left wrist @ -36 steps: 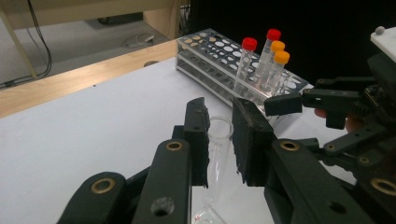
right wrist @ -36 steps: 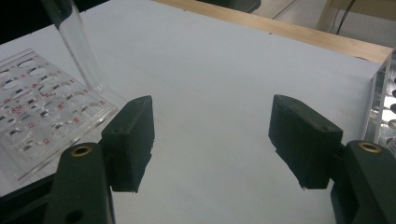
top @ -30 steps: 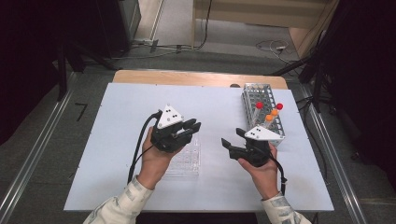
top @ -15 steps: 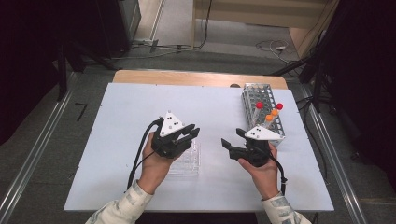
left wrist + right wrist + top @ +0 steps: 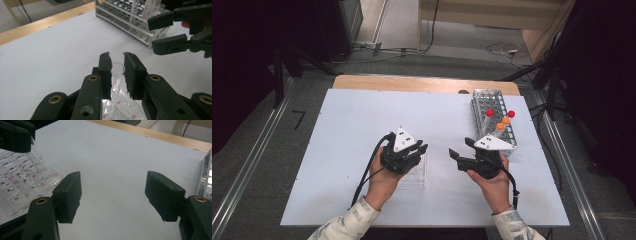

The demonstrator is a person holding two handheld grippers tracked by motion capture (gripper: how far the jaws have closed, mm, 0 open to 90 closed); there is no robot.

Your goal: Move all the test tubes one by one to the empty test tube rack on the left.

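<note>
A clear open-topped test tube (image 5: 117, 71) is pinched between the jaws of my left gripper (image 5: 117, 62), which is shut on it. The tube's lower end reaches down toward a clear plastic rack (image 5: 120, 110) with red hole labels. From above, my left gripper (image 5: 422, 148) sits over that clear rack (image 5: 414, 175) at the table's middle. My right gripper (image 5: 457, 159) hovers just to its right, jaws wide apart and empty. In its own view, my right gripper (image 5: 113, 195) faces bare white table, with the clear rack (image 5: 22, 177) at the left.
A metal wire rack (image 5: 492, 117) stands at the back right, holding tubes with red caps (image 5: 490, 113) and orange caps (image 5: 505, 121). Its edge (image 5: 206, 175) is close by my right gripper. The white table (image 5: 352, 130) has a wooden strip (image 5: 412, 84) along its far edge.
My left gripper has drifted toward the person and slightly right, staying over the clear rack. The right gripper has stayed put, still open.
</note>
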